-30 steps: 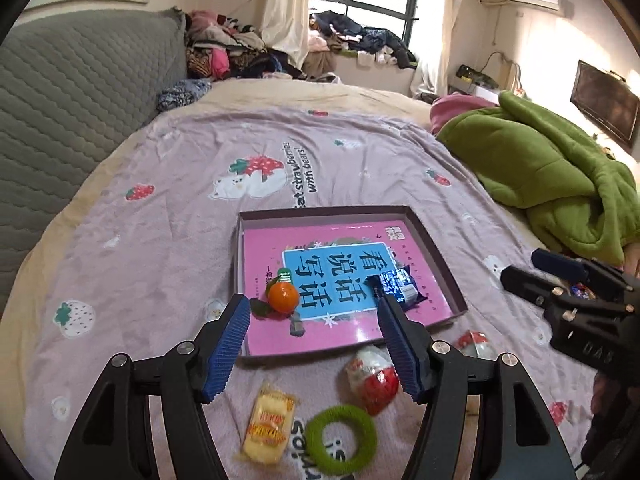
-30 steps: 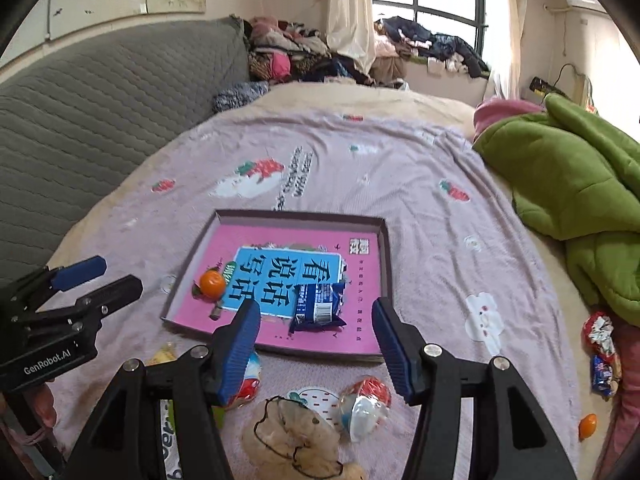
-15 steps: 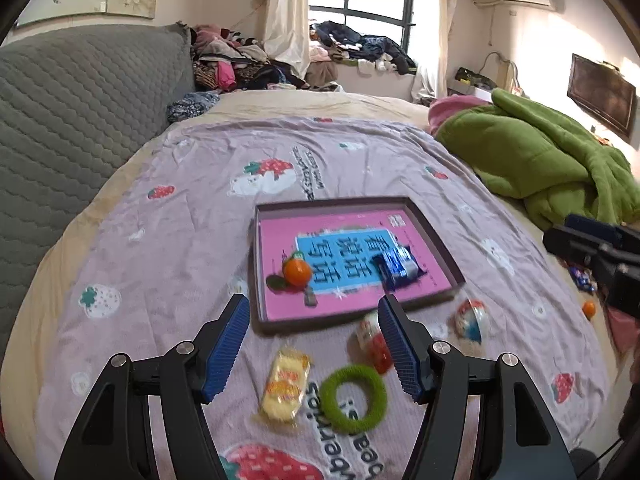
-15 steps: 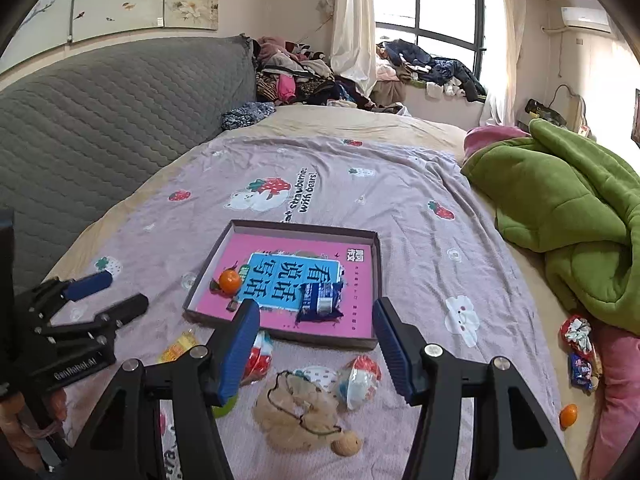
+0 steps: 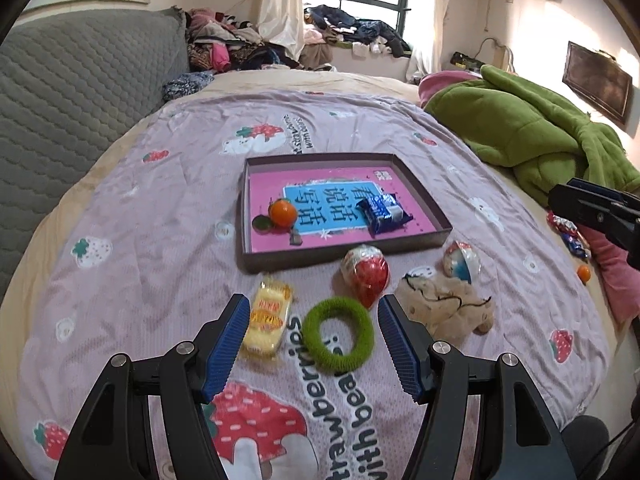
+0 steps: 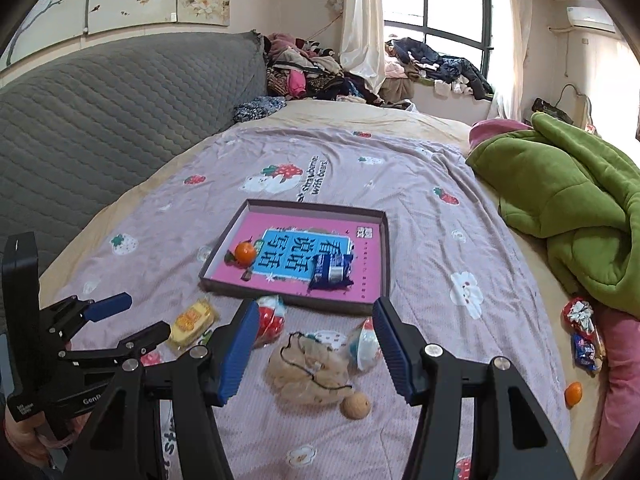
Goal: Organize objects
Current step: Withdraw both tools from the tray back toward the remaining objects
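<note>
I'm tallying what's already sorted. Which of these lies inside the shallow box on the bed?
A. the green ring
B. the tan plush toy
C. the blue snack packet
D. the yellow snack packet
C: the blue snack packet lies on the pink floor of the box, beside a small orange.

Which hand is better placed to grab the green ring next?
Left. The left gripper is open with the green ring lying right between its fingers. The right gripper is open over the beige plush toy instead.
</note>
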Demonstrator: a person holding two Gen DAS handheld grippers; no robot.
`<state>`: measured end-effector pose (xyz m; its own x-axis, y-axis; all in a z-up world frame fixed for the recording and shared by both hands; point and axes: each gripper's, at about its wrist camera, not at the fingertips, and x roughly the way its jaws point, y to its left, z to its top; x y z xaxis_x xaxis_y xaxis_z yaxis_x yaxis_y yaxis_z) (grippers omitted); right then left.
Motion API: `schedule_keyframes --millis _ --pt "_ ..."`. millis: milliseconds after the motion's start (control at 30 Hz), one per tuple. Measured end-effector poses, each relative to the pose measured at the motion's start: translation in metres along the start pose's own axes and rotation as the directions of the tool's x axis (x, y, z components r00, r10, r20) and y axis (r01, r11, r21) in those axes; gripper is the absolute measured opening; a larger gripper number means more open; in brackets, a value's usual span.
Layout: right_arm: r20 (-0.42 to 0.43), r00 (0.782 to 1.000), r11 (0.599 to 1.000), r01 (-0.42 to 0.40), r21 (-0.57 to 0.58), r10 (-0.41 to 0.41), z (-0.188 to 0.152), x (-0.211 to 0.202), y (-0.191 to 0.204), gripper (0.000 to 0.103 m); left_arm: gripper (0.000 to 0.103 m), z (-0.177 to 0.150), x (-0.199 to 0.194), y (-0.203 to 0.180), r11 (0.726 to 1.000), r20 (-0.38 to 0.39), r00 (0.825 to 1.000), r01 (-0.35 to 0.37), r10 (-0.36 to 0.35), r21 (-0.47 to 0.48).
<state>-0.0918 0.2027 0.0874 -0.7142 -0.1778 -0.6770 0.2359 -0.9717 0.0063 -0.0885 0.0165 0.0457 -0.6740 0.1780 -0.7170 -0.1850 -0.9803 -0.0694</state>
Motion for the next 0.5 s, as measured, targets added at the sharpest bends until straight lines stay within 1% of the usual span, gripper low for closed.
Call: schedule_keyframes --millis 333,500 --pt "-0.014 1.000 1.000 -0.013 -0.012 0.013 -0.026 -0.003 0.003 0.058 0.068 -0.017 -0.003 -0.006 1.000 -0.020 1.000 -0.010 0.010 0.001" --pt "-0.012 1.000 0.999 -0.005 -0.035 0.004 -0.034 -0.005 0.006 0.058 0.068 -0.024 -0.002 -0.010 1.000 -0.033 0.999 -0.015 0.015 0.005"
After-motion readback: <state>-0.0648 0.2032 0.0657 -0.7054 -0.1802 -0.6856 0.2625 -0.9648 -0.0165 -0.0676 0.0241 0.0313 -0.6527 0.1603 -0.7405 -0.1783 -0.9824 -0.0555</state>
